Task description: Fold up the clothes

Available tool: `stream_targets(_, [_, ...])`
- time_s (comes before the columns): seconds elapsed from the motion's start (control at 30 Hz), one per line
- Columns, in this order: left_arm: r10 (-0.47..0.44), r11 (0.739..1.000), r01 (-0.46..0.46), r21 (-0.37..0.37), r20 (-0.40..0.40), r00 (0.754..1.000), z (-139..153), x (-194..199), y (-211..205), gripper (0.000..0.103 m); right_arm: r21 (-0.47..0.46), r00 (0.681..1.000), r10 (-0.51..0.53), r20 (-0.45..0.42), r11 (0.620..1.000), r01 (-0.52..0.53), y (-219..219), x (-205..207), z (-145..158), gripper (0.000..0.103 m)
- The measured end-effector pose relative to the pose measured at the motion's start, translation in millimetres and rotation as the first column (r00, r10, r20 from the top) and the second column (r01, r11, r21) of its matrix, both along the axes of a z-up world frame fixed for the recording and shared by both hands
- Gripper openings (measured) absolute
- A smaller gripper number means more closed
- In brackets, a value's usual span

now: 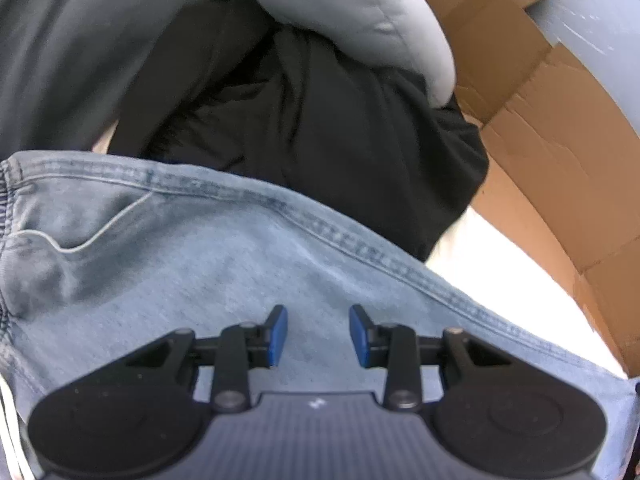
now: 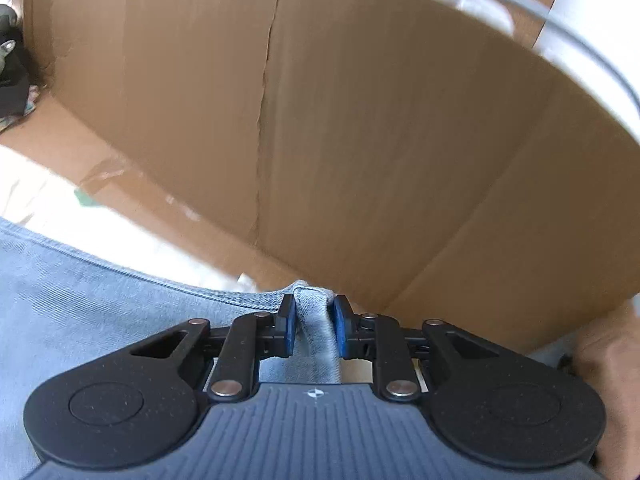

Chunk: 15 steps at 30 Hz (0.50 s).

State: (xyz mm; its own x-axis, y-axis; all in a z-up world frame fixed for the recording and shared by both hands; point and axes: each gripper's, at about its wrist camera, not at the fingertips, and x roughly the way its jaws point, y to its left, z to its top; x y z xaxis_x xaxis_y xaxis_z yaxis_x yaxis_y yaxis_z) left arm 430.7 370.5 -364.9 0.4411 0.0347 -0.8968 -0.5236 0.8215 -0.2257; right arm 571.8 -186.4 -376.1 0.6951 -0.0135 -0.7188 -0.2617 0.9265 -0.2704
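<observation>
Right gripper (image 2: 314, 330) pinches a bunched corner of the jeans (image 2: 100, 300), near a cardboard wall (image 2: 360, 140). Left gripper (image 1: 318, 336) hovers w/ jaws apart, empty, over denim; black cloth (image 1: 320, 140) beyond. Risk: thin pinch could slip when lifted, or the fold snags on the black cloth.

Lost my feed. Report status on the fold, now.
Left hand-held gripper open over jeans. Right hand-held gripper shut on jeans edge. Black garment and cardboard box close by.
</observation>
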Motion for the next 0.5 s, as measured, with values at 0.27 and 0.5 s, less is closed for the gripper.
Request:
stream_targets(0.27, [0.049,0.999,-0.049,0.009,0.016,0.999,-5.4,10.7,16.7,0.036,-0.062,0.999,-0.032,0.003,0.998,0.032,6.7,7.9,-20.9,0.02])
stream_targets(0.5, [0.072,0.997,-0.072,-0.015,0.001,0.997,-12.8,25.7,30.5,0.038,-0.126,0.997,-0.004,0.073,0.992,0.014,11.0,-1.0,-20.3,0.02])
